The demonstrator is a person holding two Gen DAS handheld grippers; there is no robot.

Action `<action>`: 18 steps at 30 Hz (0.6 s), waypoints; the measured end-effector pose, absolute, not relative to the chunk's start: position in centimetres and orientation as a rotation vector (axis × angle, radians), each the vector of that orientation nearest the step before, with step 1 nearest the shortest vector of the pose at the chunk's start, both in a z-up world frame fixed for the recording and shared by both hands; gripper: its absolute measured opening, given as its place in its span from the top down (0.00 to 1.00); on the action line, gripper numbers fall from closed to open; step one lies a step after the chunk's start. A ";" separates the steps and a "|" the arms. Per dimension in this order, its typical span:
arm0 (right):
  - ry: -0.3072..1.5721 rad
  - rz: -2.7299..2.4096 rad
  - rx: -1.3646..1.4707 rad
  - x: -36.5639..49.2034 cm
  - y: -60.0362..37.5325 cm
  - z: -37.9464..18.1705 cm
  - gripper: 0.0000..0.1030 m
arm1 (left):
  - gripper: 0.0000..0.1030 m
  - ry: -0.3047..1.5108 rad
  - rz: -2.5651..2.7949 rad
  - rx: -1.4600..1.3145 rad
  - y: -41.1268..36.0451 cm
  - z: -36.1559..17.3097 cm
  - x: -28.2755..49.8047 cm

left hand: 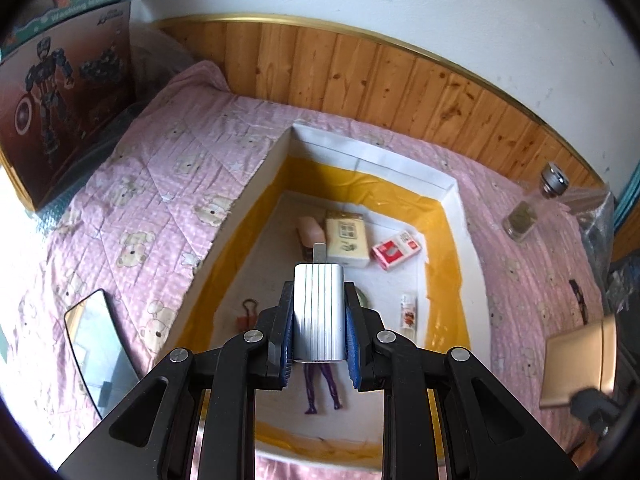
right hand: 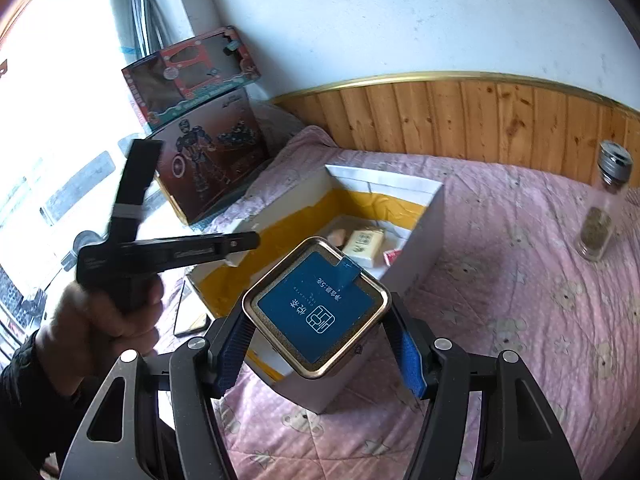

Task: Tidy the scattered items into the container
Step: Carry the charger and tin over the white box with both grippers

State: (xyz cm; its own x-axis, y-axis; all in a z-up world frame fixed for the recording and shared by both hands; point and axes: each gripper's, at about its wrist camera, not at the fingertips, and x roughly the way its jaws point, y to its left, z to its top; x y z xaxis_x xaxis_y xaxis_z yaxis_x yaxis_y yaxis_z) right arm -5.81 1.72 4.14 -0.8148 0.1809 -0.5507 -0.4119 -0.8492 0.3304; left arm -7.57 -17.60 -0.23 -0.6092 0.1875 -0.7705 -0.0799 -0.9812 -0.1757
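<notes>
While left hand-held gripper (left hand: 319, 320) clamps ribbed silver metal block (left hand: 319, 312) over white yellow-lined box (left hand: 256, 184), right hand-held gripper (right hand: 320, 344) grips gold-rimmed blue square tin (right hand: 316, 306), box at 12 o'clock.

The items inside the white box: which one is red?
The small red-and-white carton, beside the cream tissue pack; the other items there are pink, cream, purple or orange.

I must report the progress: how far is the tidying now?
Done: tissue pack, red box and binder clip lie in the container. In hand: left hand-held gripper holds a silver device, the right a tin. Left: glass bottle, mirror.
</notes>
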 end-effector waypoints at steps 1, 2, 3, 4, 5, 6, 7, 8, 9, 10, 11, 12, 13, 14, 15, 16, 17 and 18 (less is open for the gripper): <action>0.629 2.655 -0.742 -6.1 1.6 4.2 0.38 | 0.79 -0.197 2.675 -1.315 -17.8 -0.5 -7.8; 0.621 2.659 -0.747 -6.3 1.5 4.2 0.38 | 0.79 -0.208 2.662 -1.325 -17.9 -0.7 -8.1; 0.609 2.666 -0.754 -6.7 1.3 4.2 0.38 | 0.79 -0.222 2.648 -1.336 -18.0 -1.0 -8.4; 0.599 2.671 -0.761 -7.0 1.4 4.2 0.38 | 0.79 -0.245 2.631 -1.354 -18.2 -1.3 -8.8; 0.588 2.671 -0.768 -7.3 1.4 4.2 0.38 | 0.79 -0.258 2.620 -1.366 -18.3 -1.5 -9.1; 0.577 2.670 -0.775 -7.5 1.4 4.2 0.38 | 0.79 -0.266 2.611 -1.380 -18.3 -1.8 -9.6; 0.568 2.669 -0.786 -7.9 1.5 4.1 0.38 | 0.79 -0.265 2.610 -1.384 -18.3 -1.9 -10.0; 0.560 2.666 -0.792 -8.2 1.6 4.1 0.38 | 0.79 -0.265 2.609 -1.386 -18.3 -1.9 -10.2; 0.551 2.662 -0.798 -8.4 1.7 4.2 0.38 | 0.79 -0.269 2.604 -1.386 -18.2 -2.0 -10.5; 0.539 2.660 -0.806 -8.8 1.9 4.2 0.38 | 0.79 -0.271 2.599 -1.387 -18.2 -2.0 -10.8; 0.530 2.659 -0.813 -9.1 2.0 4.3 0.38 | 0.79 -0.271 2.596 -1.388 -18.0 -2.1 -11.0; 0.520 2.657 -0.819 -9.4 2.1 4.3 0.38 | 0.79 -0.268 2.593 -1.390 -17.9 -2.2 -11.3; 0.508 2.657 -0.831 -9.9 2.2 4.4 0.38 | 0.79 -0.267 2.590 -1.396 -17.8 -2.3 -11.6; 0.495 2.657 -0.846 -10.3 2.3 4.3 0.38 | 0.79 -0.266 2.588 -1.401 -17.7 -2.4 -11.8; 0.482 2.654 -0.862 -10.9 2.5 4.3 0.38 | 0.79 -0.265 2.588 -1.405 -17.7 -2.4 -11.9; 0.478 2.653 -0.875 -11.2 2.8 4.2 0.38 | 0.79 -0.265 2.588 -1.407 -17.6 -2.5 -12.1; 0.476 2.650 -0.890 -11.6 3.0 4.1 0.38 | 0.79 -0.263 2.589 -1.409 -17.6 -2.5 -12.3; 0.475 2.644 -0.904 -12.1 3.4 4.0 0.38 | 0.79 -0.261 2.591 -1.412 -17.6 -2.6 -12.5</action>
